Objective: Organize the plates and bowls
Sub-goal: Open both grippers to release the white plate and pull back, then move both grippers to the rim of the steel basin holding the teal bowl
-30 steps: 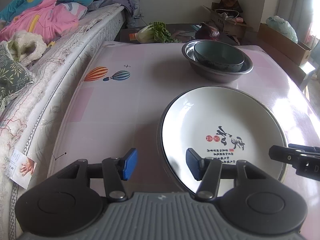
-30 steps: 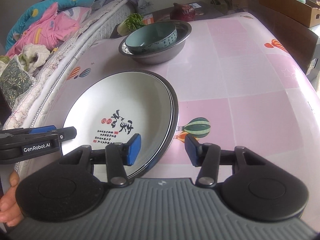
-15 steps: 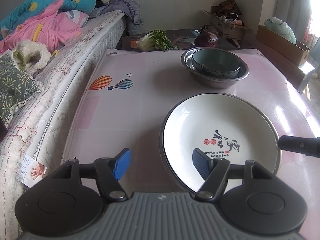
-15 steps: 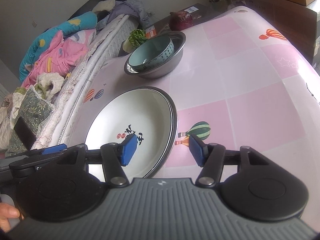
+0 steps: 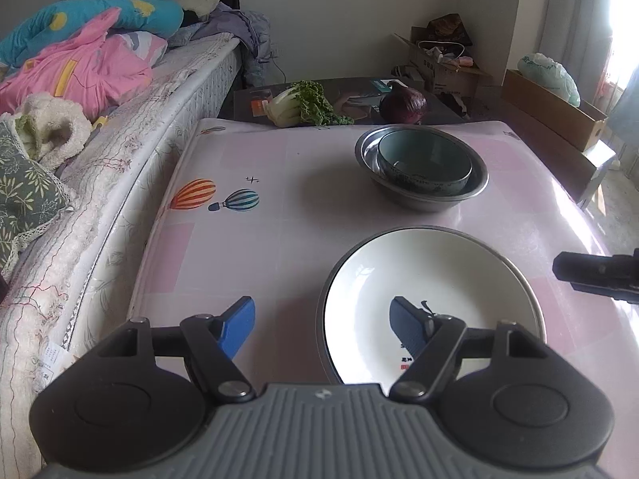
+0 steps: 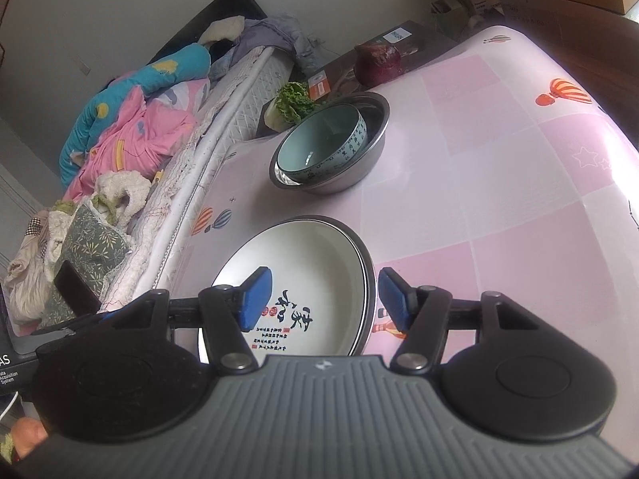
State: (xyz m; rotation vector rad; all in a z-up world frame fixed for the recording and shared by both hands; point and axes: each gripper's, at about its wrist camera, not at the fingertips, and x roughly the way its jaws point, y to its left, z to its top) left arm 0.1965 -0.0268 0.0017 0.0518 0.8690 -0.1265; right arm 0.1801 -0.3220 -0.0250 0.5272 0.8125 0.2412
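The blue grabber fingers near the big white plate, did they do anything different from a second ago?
Yes. Both grippers backed up and away from the white plate. The left gripper is opening its jaws wider, with only the plate's edge below them. The right gripper widened a little and tilted; nothing is held. The plate, the green bowl in the metal basin and the table stayed put.

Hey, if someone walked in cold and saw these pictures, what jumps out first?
The big white plate with black calligraphy, on the pink balloon-print table near both grippers. Behind it, a teal bowl nests inside a steel basin. A bed heaped with bright bedding runs along the table's left side.
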